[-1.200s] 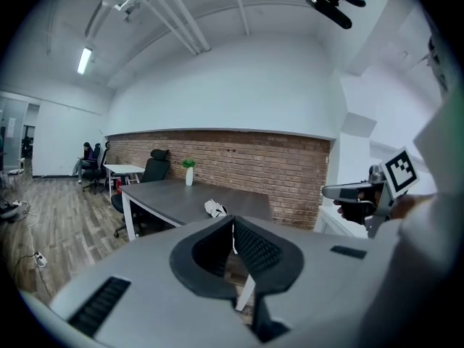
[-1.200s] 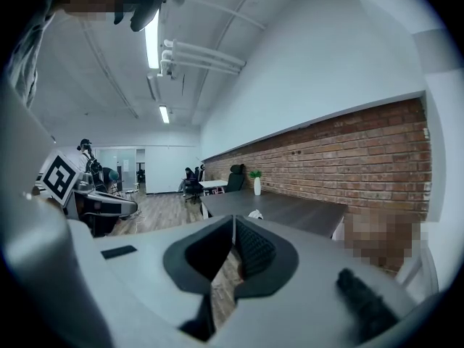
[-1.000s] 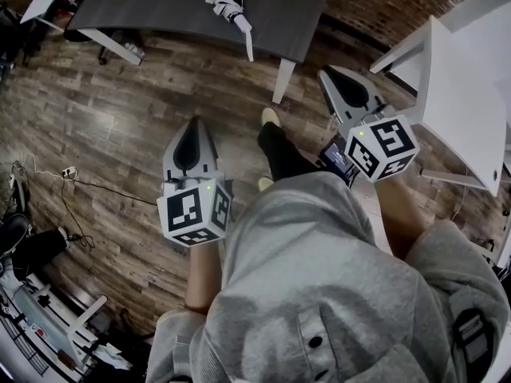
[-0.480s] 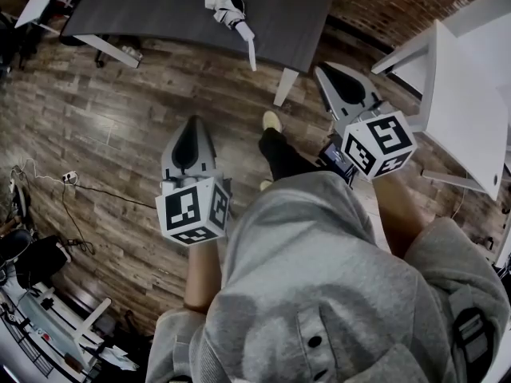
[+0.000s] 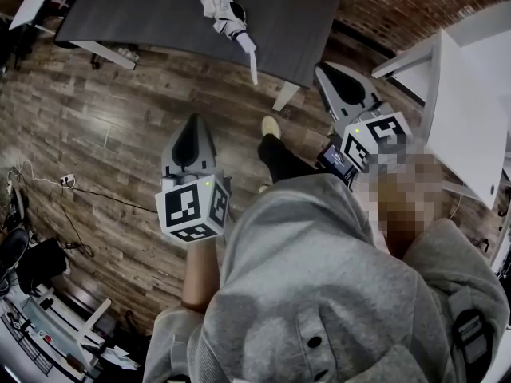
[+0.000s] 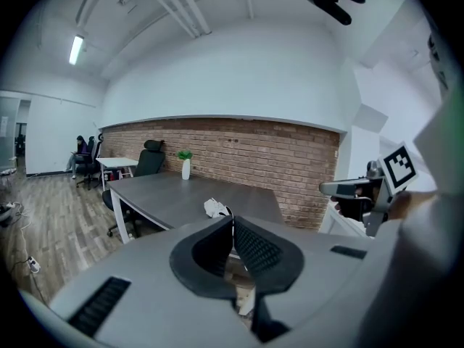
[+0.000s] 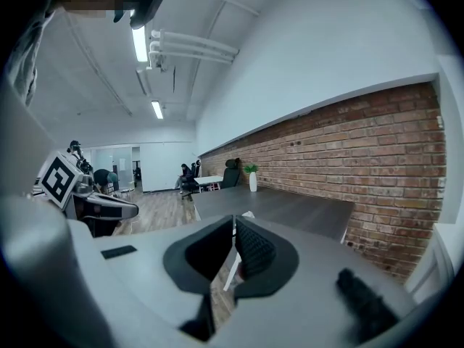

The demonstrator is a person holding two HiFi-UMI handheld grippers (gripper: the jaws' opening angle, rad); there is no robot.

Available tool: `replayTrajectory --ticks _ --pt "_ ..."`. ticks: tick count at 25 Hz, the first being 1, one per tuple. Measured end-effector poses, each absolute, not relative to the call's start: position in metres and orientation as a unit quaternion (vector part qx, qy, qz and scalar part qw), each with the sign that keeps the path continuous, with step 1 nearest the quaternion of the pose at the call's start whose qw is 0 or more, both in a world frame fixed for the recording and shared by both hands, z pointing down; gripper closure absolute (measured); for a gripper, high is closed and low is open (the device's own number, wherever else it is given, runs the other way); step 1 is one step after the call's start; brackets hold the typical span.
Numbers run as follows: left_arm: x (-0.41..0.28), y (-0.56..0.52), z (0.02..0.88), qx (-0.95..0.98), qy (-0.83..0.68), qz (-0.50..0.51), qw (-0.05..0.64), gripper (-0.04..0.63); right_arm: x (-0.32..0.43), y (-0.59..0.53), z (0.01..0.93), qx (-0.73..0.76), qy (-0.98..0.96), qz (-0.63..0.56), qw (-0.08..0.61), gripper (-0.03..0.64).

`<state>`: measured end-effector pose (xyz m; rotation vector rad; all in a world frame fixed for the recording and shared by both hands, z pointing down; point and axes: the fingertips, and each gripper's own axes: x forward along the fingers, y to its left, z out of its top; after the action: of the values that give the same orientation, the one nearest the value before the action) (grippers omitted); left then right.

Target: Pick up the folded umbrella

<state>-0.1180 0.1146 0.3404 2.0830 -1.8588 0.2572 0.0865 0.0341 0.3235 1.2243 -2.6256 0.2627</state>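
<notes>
a brick wall [image 6: 239,151] runs behind the dark worktop [image 5: 160,6]; wood plank floor [image 5: 104,126], a white table [image 5: 471,110], strip lights [image 7: 140,43] overhead.

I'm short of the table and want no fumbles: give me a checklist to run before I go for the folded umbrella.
1. Target found: ok. The white-and-black folded umbrella lies on the dark grey table, handle toward the near edge.
2. Left gripper jaws ready: not ok, shut and empty.
3. Right gripper jaws ready: not ok, shut and empty.
4. Within reach: not ok; both grippers hang over the wooden floor, short of the table.
5. Umbrella strapped closed: cannot tell.
</notes>
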Motion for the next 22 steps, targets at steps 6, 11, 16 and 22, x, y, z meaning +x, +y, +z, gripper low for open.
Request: replayTrajectory --ticks 6,11,16,22 --pt "-0.119 0.082 0.339 0.73 -0.654 0.101 0.17 0.58 0.081 -0.001 0.323 0.41 -0.9 0.095 0.113 0.591" --pt "-0.116 0.053 0.337 0.73 -0.652 0.11 0.173 0.58 0.08 -0.03 0.326 0.404 -0.902 0.107 0.109 0.591" --pt "-0.111 0.023 0.338 0.732 -0.647 0.129 0.171 0.58 0.082 -0.062 0.33 0.402 -0.902 0.122 0.1 0.591" --pt "-0.106 -0.009 0.339 0.731 -0.647 0.136 0.169 0.58 0.085 -0.09 0.335 0.401 -0.901 0.138 0.094 0.591"
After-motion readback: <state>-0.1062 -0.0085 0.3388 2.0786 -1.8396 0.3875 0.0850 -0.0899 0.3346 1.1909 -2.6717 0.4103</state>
